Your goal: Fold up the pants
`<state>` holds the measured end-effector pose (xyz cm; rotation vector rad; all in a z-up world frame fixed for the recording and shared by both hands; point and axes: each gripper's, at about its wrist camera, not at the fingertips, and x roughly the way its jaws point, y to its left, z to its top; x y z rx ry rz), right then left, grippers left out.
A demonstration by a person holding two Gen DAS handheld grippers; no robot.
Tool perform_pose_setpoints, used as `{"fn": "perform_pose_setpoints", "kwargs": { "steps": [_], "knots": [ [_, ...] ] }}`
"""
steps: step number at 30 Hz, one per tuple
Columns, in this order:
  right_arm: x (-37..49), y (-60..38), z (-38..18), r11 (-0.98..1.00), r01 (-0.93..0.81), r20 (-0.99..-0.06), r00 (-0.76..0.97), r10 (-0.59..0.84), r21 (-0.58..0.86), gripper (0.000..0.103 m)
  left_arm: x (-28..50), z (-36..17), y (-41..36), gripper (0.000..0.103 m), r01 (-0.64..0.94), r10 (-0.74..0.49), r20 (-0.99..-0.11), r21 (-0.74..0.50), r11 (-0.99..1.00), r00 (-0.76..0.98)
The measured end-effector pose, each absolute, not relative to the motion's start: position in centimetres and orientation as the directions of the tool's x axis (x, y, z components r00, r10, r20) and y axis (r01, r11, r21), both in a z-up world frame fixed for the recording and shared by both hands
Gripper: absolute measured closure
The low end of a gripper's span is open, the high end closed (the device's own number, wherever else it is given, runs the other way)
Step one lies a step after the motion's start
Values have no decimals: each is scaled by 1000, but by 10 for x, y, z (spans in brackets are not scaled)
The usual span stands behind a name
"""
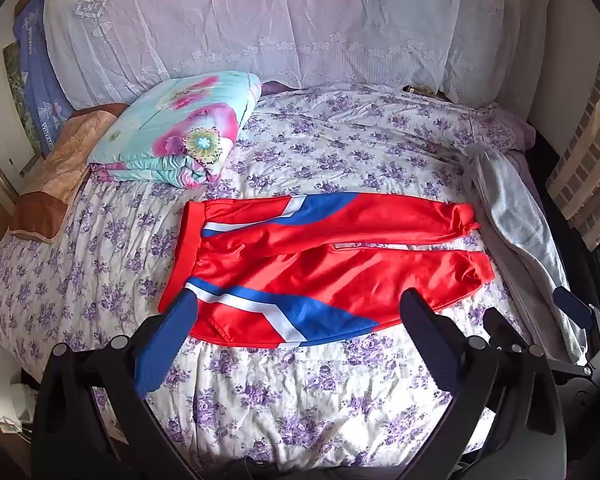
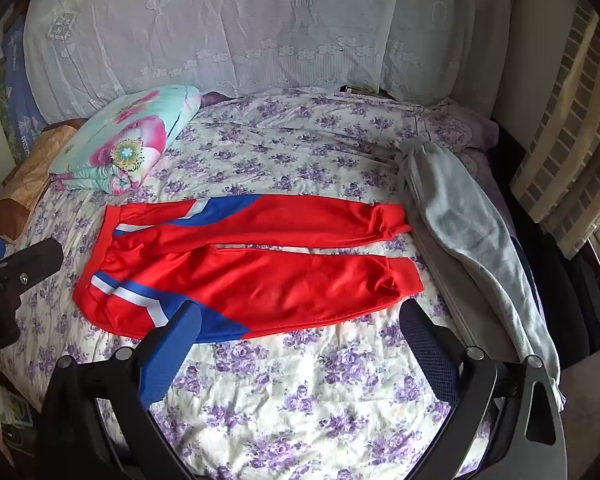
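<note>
- Two legs of the red track pants (image 1: 320, 264) lie spread flat on the floral bedsheet (image 1: 300, 392), waistband toward the folded flowered quilt (image 1: 180, 128), cuffs toward the grey garment (image 1: 516, 220); nothing is folded yet, by my judgement.
- The fabric looks glossy and slick, so a shallow pinch on the near leg may slip out mid-lift, or the folded layer may slide off the far leg once laid.
- The near leg bulges and the far leg runs narrower, with a slim gap between them; a fold taken unevenly would likely leave the seams and cuffs out of line.
- The left gripper (image 1: 300, 316) hovers just short of the pants' near edge, fingers spread wide, holding nothing; closing too low could catch the wrinkled sheet together with the pants.
- The right gripper (image 2: 300, 320) also stands spread and empty at the near edge, closer to the cuffs.
- The grey garment lies just beside the cuffs; a right-hand grab there could snag it.
- If one gripper lifts ahead of the other, the leg may twist.
</note>
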<state>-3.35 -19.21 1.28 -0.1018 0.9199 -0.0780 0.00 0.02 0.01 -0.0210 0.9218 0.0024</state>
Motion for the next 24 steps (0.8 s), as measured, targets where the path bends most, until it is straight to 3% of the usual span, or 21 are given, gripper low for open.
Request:
{"fn": "perform_pose_setpoints", "kwargs": {
  "steps": [24],
  "knots": [
    [-34, -192, 13, 992, 24, -787, 607, -114, -125, 4, 0, 0, 1, 5, -14, -7, -797, -19, 1000, 603]
  ]
}}
